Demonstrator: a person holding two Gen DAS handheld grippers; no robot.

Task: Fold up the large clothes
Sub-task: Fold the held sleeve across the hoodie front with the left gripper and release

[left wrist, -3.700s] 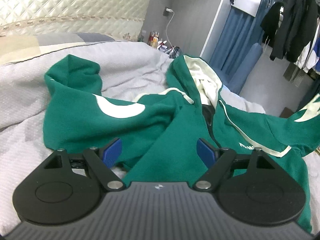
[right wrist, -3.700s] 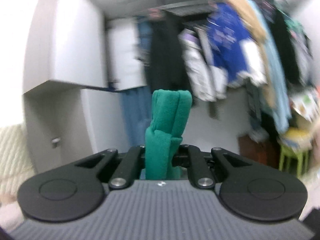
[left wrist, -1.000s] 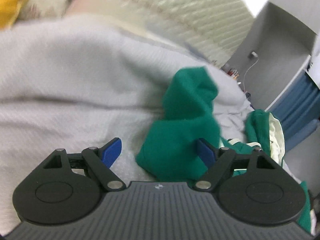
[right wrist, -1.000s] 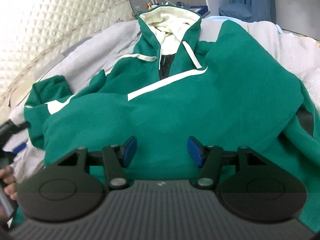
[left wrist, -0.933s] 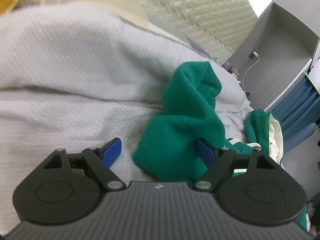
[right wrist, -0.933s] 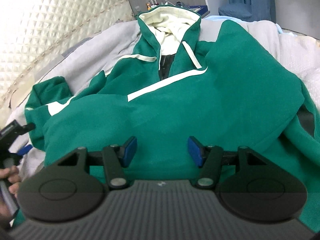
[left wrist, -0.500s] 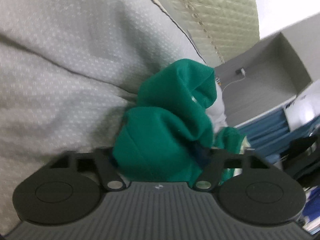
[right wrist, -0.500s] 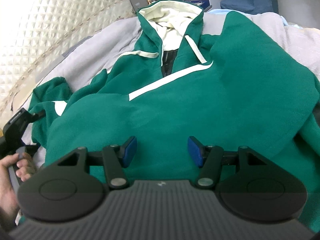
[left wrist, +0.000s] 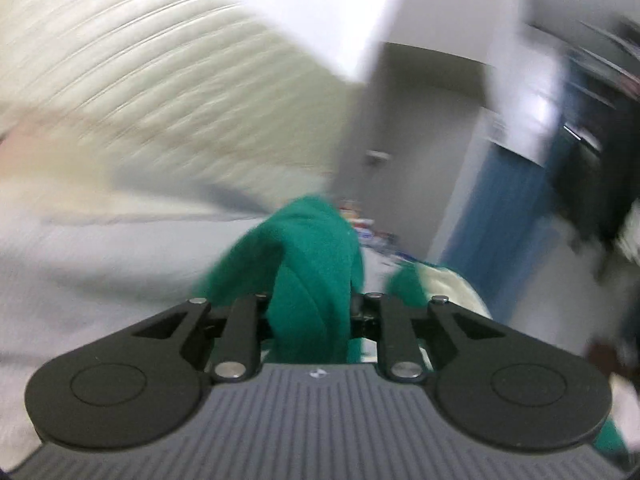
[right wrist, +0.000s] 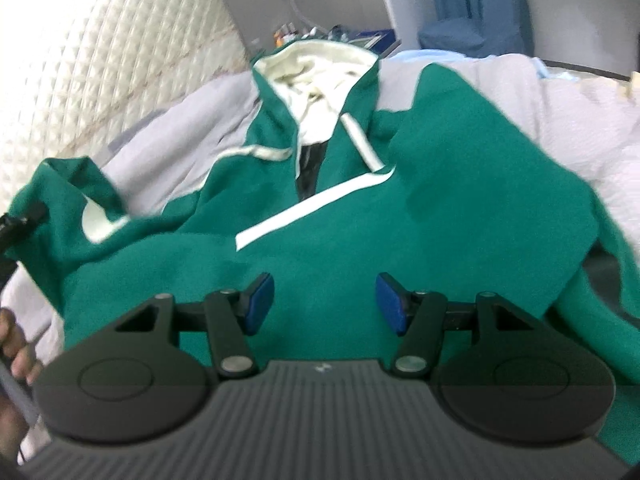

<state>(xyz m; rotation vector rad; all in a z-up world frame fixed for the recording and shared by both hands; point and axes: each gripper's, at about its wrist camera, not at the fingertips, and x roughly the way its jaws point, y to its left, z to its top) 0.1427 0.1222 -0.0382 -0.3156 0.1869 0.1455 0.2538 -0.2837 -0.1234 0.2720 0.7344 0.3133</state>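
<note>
A green hoodie (right wrist: 440, 200) with white stripes and a cream-lined hood (right wrist: 316, 64) lies spread front-up on the bed. My left gripper (left wrist: 312, 312) has its jaws closing, and a bunched fold of the hoodie's green sleeve (left wrist: 316, 248) is pinched between them, raised off the bedspread. That view is blurred by motion. In the right wrist view the same sleeve (right wrist: 60, 200) is drawn up at the far left, beside a person's hand (right wrist: 16, 344). My right gripper (right wrist: 322, 304) hovers open over the hoodie's lower body, with nothing between its blue pads (right wrist: 260, 300).
A grey bedspread (right wrist: 192, 120) covers the bed, backed by a quilted cream headboard (right wrist: 100, 60). Small bottles (right wrist: 292, 34) crowd a surface beyond the hood. A blue curtain (right wrist: 472, 0) and a grey cabinet (left wrist: 400, 140) stand behind.
My left gripper has closed on the sleeve and lifted it off the bedspread, its view swinging up toward the headboard. My right gripper has stayed nearly still.
</note>
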